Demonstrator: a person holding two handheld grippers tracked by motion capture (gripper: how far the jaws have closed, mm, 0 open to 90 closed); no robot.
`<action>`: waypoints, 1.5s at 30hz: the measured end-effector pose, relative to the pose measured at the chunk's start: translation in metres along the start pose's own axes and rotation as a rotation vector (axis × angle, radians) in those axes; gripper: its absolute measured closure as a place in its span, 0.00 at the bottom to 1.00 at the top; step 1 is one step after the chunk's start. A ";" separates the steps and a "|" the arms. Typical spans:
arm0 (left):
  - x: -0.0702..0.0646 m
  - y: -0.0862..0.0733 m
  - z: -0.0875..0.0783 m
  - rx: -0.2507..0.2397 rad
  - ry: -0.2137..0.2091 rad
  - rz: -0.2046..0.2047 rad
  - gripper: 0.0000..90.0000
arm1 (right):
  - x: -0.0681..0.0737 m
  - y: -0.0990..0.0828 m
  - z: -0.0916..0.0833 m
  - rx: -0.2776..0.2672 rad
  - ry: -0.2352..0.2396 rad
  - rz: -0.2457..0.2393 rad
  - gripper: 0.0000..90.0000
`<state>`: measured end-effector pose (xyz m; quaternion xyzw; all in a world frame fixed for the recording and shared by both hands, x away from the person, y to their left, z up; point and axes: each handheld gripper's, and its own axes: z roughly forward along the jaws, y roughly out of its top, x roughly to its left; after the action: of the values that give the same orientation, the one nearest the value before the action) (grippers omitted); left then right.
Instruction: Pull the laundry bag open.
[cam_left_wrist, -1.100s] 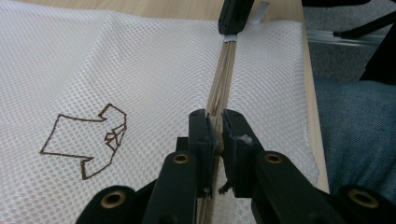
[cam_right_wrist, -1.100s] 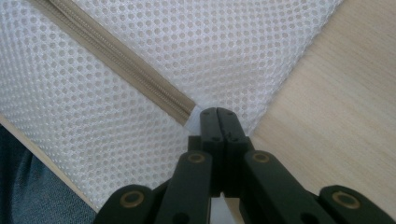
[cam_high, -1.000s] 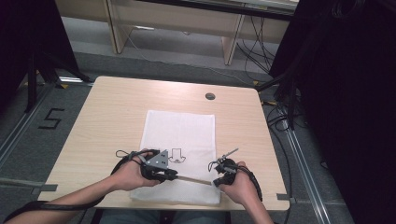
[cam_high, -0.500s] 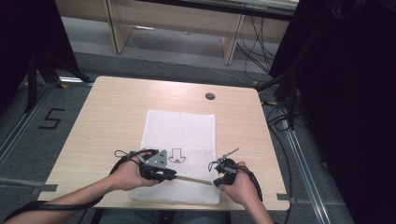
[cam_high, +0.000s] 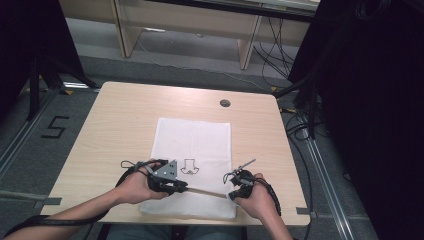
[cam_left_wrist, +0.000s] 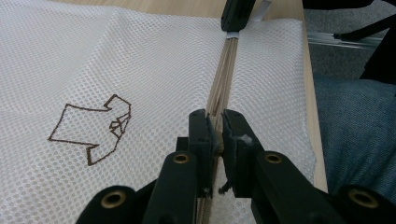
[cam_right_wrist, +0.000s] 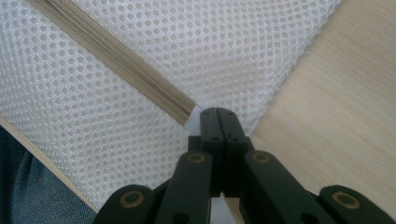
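Mesh laundry bag zipper gripped at both ends, mid zip step.

Beige zipper (cam_left_wrist: 223, 74) runs across the lower part of the white mesh bag (cam_high: 192, 145), lower centre of the high view on the wooden table (cam_high: 125, 110). Left gripper (cam_left_wrist: 215, 135) is clenched on the zipper, probably at the slider. Right gripper (cam_right_wrist: 217, 122) is pinched closed on the white fabric at the zipper's end. Shirt logo (cam_left_wrist: 91, 128) sits mid-left. Judgement: next move needs the right gripper anchoring while the left pulls straight along the teeth; which direction, can't tell.
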<state>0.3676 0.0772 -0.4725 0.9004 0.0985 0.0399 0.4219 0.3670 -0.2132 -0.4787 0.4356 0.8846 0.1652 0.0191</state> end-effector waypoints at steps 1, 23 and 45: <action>0.000 0.000 0.000 0.000 -0.001 0.001 0.91 | 0.000 0.000 0.000 -0.001 0.000 -0.005 1.00; 0.004 -0.008 -0.010 0.002 0.015 -0.013 0.91 | 0.000 0.000 0.000 0.007 0.003 0.017 1.00; 0.005 -0.012 -0.017 -0.007 0.020 -0.021 0.91 | -0.001 -0.001 0.000 0.006 -0.002 0.014 1.00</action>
<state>0.3685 0.0990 -0.4706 0.8973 0.1118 0.0446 0.4247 0.3672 -0.2142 -0.4792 0.4418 0.8821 0.1623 0.0175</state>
